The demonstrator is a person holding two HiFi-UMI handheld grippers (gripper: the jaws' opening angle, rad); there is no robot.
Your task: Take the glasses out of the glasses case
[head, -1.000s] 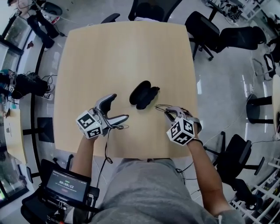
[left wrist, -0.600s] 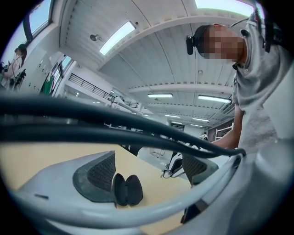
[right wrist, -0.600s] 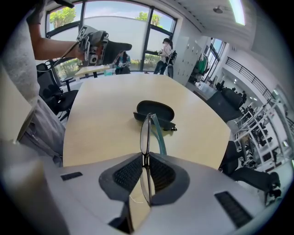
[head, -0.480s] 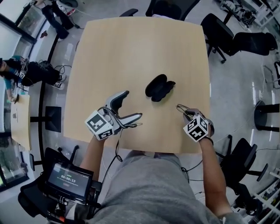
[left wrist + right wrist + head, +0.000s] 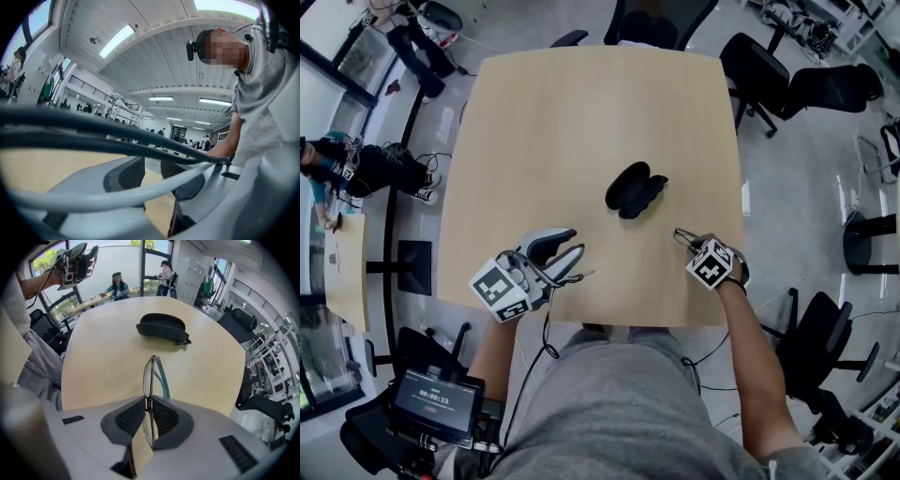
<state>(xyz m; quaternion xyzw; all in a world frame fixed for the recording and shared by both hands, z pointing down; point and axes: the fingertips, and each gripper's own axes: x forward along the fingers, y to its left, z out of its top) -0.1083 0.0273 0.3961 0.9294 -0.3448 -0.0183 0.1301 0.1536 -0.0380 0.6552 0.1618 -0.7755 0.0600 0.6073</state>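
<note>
Black glasses case [image 5: 635,190] sits apart; right gripper [image 5: 149,405] pinches glasses [image 5: 150,376].

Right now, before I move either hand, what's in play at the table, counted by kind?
Glasses case: 1, lying on the table
Glasses: 1, pinched in the right gripper's fingers
Grippers: 2, the left gripper with its fingers just closing in and nothing between them, the right gripper shut on the glasses
Total: 4

One glasses case [image 5: 634,189], one pair of glasses [image 5: 148,375], one table [image 5: 581,112], two tools [image 5: 572,247] [image 5: 694,244].
</note>
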